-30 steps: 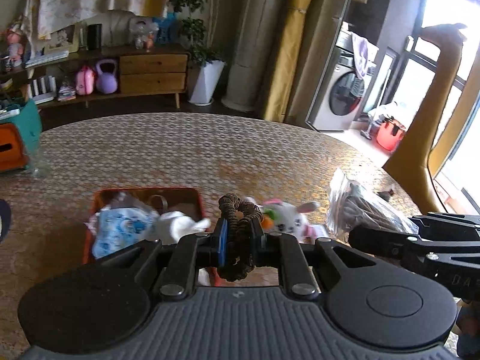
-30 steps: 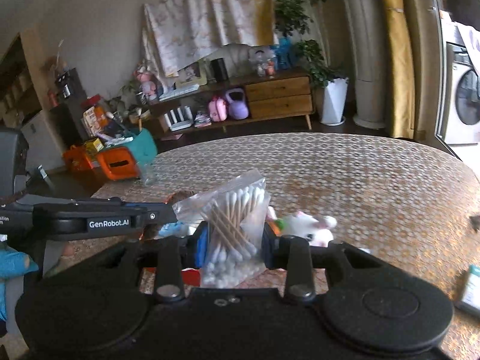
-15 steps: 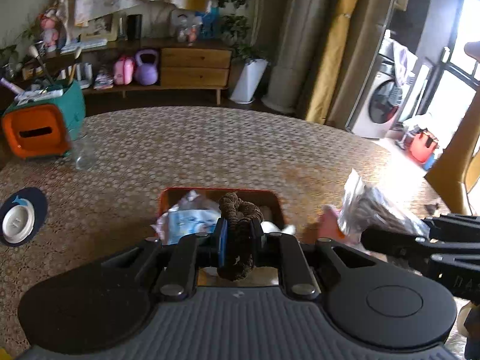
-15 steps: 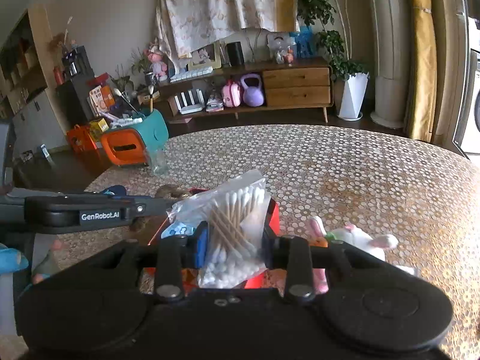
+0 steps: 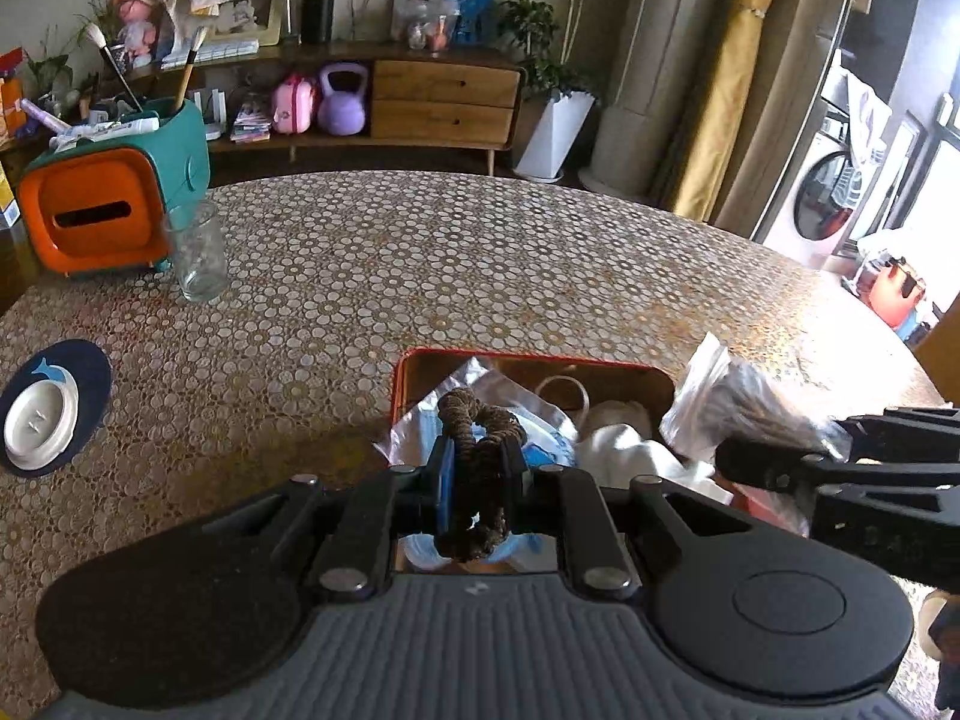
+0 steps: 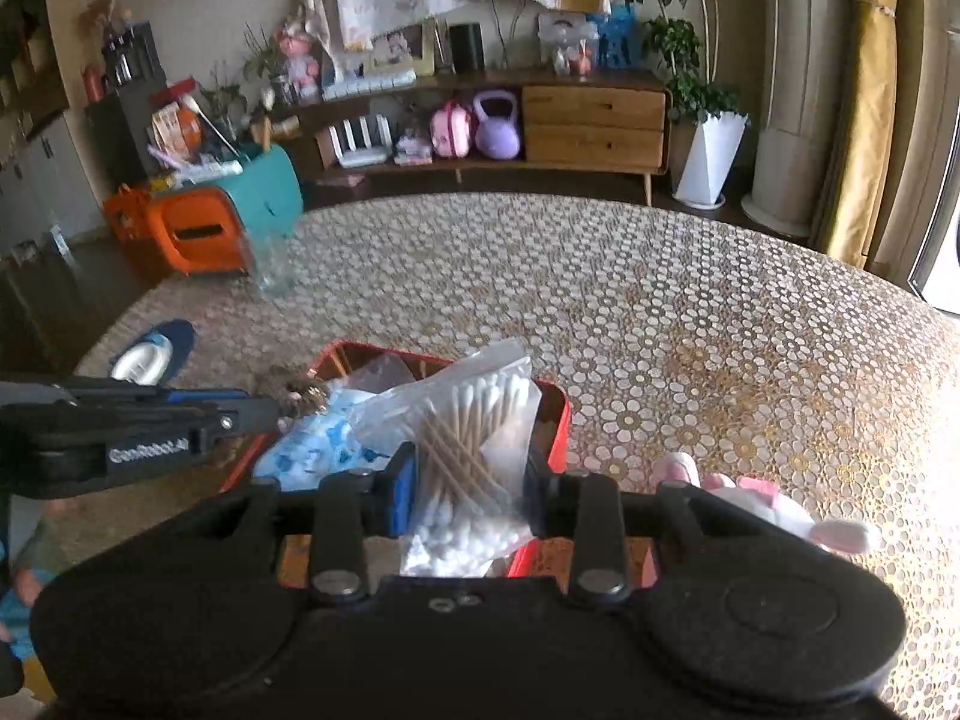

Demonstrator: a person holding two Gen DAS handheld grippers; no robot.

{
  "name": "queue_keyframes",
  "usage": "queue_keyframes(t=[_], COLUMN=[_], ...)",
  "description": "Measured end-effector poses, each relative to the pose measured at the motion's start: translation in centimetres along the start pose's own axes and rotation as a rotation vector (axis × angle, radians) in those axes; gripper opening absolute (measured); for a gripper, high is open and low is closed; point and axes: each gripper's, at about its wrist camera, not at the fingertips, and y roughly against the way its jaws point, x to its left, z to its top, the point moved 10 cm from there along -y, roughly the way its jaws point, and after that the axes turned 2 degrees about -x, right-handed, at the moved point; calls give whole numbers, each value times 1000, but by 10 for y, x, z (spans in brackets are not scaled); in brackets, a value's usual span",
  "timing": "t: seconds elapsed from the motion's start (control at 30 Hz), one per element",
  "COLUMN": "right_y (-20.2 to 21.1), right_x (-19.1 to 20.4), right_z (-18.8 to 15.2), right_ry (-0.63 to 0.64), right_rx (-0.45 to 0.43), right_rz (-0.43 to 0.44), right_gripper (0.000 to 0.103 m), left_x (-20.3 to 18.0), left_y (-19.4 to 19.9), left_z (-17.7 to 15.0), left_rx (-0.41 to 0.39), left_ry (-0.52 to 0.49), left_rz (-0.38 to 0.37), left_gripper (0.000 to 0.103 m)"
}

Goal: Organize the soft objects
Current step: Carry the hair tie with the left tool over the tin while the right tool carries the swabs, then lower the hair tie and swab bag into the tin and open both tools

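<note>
Left tongs [image 5: 477,474]: clenched on brown scrunchie [image 5: 477,432], above red tin [image 5: 414,367].
Right tongs [image 6: 465,474]: clenched on cotton-swab bag [image 6: 474,420], above red tin.

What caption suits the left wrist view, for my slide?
Left gripper holds a brown hair scrunchie above the red tin.

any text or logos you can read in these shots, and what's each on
"GenRobot.AI": on the side of the left hand-held gripper, seen in the right wrist view; slightly blurred.
Small mark on the left hand-held gripper's own grey body in its own view: too small to read.
Packs in the red tin and items on the far shelf: print too blurred to read.
</note>
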Motion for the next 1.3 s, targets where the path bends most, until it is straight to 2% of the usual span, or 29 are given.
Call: queue_keyframes(t=[0.23, 0.47, 0.93, 1.13, 1.23, 1.3], right_y=[-37, -57, -73, -72, -69, -66], right_x=[0, 1, 6, 6, 6, 6], right_z=[-1, -9, -26, -24, -21, -20], right_ry=[4, 10, 44, 48, 58, 64], right_rx=[42, 73, 111, 112, 99, 90], right_rz=[-8, 6, 10, 4, -4, -2], right_gripper=[34, 34, 34, 38, 46, 55], left_x=[1, -7, -6, -6, -7, -6], left_y=[-24, -46, -81, -82, -81, -81], left_z=[9, 15, -6, -8, -8, -7], left_rx=[-11, -13, 65, 66, 73, 79], left_ry=[7, -4, -4, -8, -8, -2], left_rz=[2, -10, 2, 15, 18, 25], left_gripper=[15, 15, 15, 15, 15, 16])
